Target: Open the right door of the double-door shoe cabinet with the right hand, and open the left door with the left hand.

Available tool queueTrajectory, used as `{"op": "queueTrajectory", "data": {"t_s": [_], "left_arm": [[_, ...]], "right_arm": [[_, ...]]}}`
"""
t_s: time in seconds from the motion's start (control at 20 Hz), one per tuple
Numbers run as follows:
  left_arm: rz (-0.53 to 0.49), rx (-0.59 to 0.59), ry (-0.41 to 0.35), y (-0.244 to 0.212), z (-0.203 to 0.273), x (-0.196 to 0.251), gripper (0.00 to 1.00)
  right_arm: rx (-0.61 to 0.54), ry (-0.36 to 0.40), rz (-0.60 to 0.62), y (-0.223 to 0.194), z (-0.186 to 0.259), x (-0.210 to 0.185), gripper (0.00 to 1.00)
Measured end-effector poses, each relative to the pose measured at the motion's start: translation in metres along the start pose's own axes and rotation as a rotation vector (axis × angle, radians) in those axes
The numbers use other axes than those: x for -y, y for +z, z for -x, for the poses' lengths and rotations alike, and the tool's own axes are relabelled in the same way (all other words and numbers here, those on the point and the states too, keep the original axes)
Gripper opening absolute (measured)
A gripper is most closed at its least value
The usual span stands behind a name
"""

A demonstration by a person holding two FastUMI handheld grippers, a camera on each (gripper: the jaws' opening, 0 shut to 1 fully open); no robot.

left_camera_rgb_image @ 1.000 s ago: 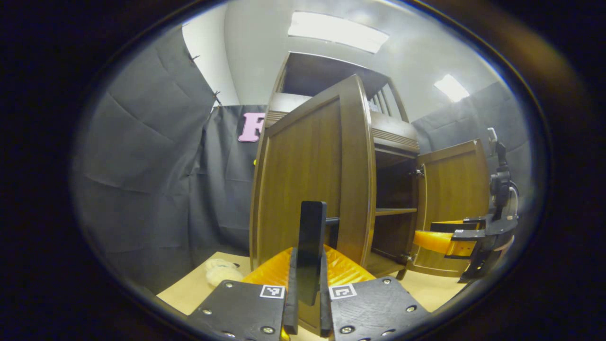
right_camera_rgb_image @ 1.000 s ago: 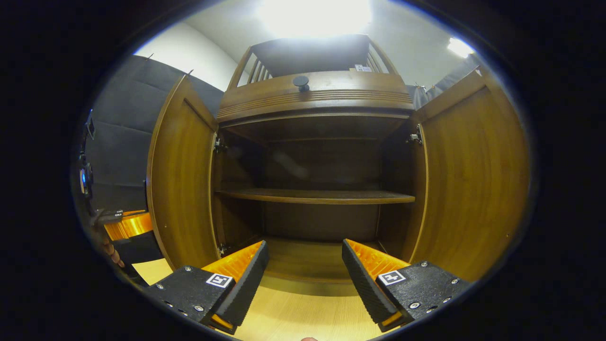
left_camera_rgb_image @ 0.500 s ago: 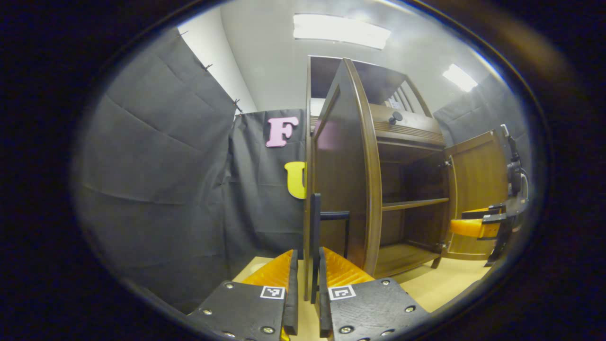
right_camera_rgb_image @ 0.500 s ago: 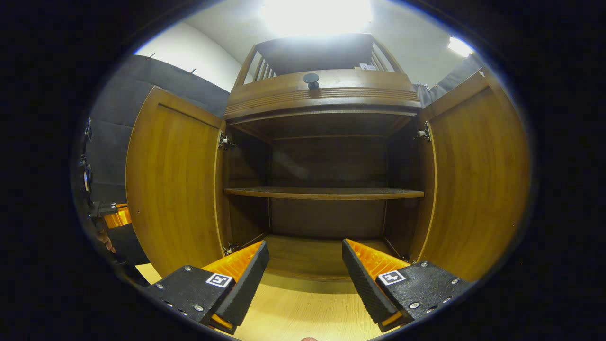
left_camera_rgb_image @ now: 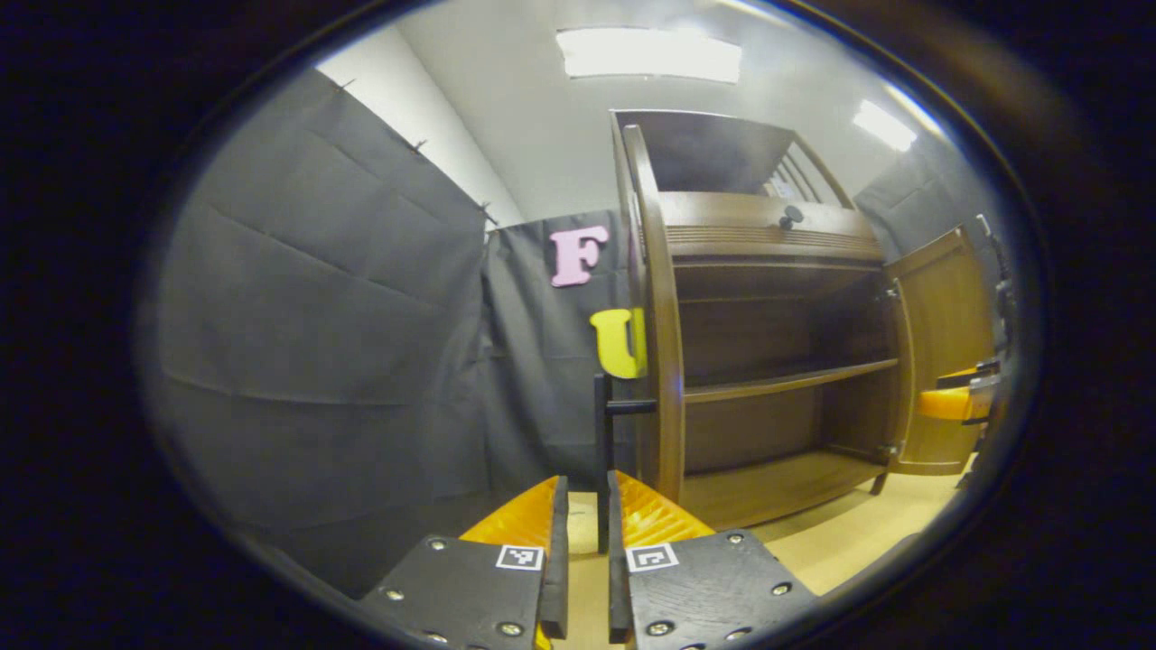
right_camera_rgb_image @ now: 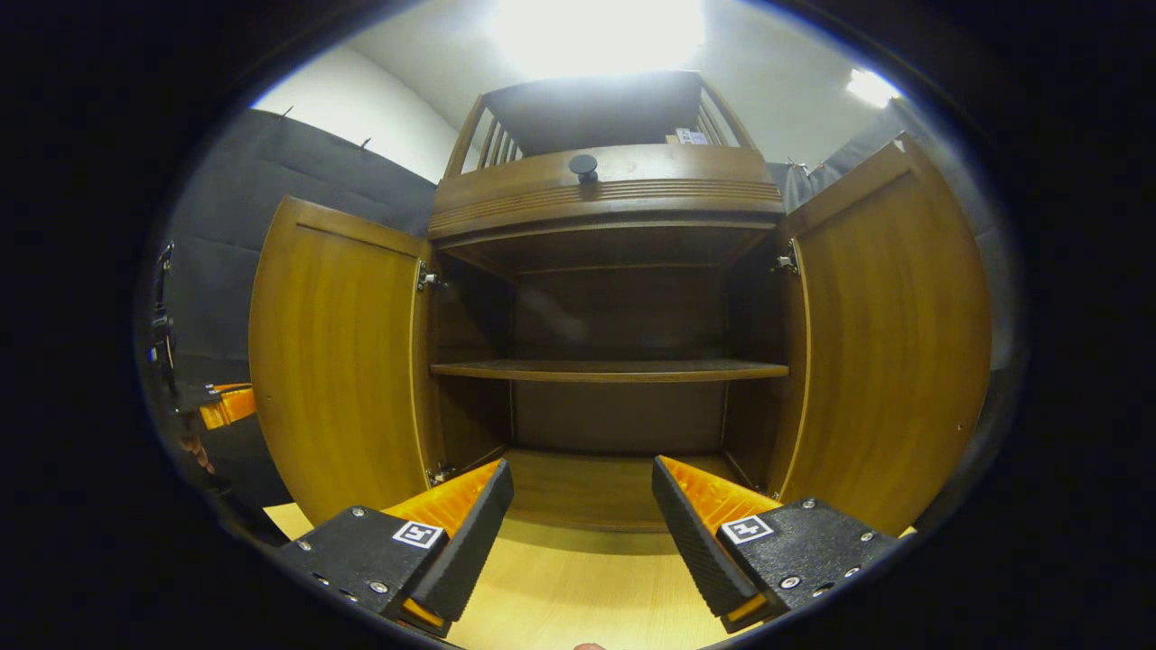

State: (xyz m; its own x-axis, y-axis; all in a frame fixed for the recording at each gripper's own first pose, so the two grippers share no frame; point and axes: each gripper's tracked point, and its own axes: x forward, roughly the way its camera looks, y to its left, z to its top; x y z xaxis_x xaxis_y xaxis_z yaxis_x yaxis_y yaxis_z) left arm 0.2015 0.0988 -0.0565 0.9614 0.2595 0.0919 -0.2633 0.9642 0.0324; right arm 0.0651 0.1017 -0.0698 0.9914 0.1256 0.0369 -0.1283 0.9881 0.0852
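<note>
- One shoe cabinet (right_camera_rgb_image: 605, 181), centre frame
- Two open doors: left door (right_camera_rgb_image: 334, 361), right door (right_camera_rgb_image: 890, 334)
- One inner shelf (right_camera_rgb_image: 610, 370)
- One round knob (right_camera_rgb_image: 583, 165), upper centre
- Two ceiling lights (left_camera_rgb_image: 648, 54)

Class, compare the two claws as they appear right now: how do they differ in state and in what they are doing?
The left claw has its fingers nearly together around the left door's handle; whether they press it I cannot tell. The right claw is wide open and holds nothing. The left claw sits at the left door's edge; the right claw faces the cabinet's shelf, away from the right door. Both point toward the same cabinet.
</note>
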Motion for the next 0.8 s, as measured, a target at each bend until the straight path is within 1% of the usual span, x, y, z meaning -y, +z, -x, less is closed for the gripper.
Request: {"op": "queueTrajectory", "data": {"t_s": [0.05, 0.1, 0.15, 0.2, 0.25, 0.3, 0.4, 0.5, 0.55, 0.6, 0.65, 0.75, 0.8], "left_arm": [[-0.013, 0.011, 0.011, 0.01, 0.008, 0.0, 0.21], [-0.036, 0.028, 0.019, 0.021, 0.014, 0.003, 0.22], [-0.057, 0.049, 0.024, 0.034, 0.025, 0.011, 0.23], [-0.071, 0.061, 0.034, 0.042, 0.031, 0.018, 0.24], [-0.077, 0.074, 0.054, 0.053, 0.041, 0.025, 0.35], [-0.079, 0.098, 0.058, 0.062, 0.044, 0.034, 0.45], [-0.049, 0.126, 0.02, 0.072, 0.049, 0.066, 0.67], [0.005, 0.122, -0.026, 0.068, 0.042, 0.095, 0.89], [0.04, 0.109, -0.038, 0.068, 0.039, 0.105, 1.0], [0.081, 0.097, -0.056, 0.067, 0.037, 0.115, 1.0], [0.127, 0.085, -0.081, 0.066, 0.035, 0.126, 0.95], [0.201, 0.053, -0.15, 0.062, 0.03, 0.147, 0.95], [0.218, 0.038, -0.178, 0.06, 0.029, 0.155, 1.0]], "right_arm": [[-0.004, 0.001, 0.002, 0.0, 0.004, 0.0, 0.95], [-0.002, -0.005, 0.015, 0.001, 0.008, 0.002, 0.92], [0.005, -0.014, 0.027, 0.005, 0.013, 0.004, 0.96], [0.014, -0.025, 0.031, 0.008, 0.016, 0.007, 0.96], [0.023, -0.034, 0.024, 0.011, 0.02, 0.01, 0.96], [0.032, -0.041, 0.01, 0.013, 0.024, 0.014, 0.96], [0.049, -0.053, -0.009, 0.02, 0.036, 0.024, 0.96], [0.055, -0.074, -0.001, 0.026, 0.049, 0.037, 0.96], [0.059, -0.089, 0.011, 0.03, 0.056, 0.044, 0.92], [0.067, -0.107, 0.023, 0.035, 0.062, 0.053, 0.92], [0.076, -0.127, 0.029, 0.04, 0.069, 0.061, 0.92], [0.08, -0.139, 0.026, 0.044, 0.079, 0.068, 0.92], [0.079, -0.139, 0.019, 0.045, 0.085, 0.071, 0.95]]}}
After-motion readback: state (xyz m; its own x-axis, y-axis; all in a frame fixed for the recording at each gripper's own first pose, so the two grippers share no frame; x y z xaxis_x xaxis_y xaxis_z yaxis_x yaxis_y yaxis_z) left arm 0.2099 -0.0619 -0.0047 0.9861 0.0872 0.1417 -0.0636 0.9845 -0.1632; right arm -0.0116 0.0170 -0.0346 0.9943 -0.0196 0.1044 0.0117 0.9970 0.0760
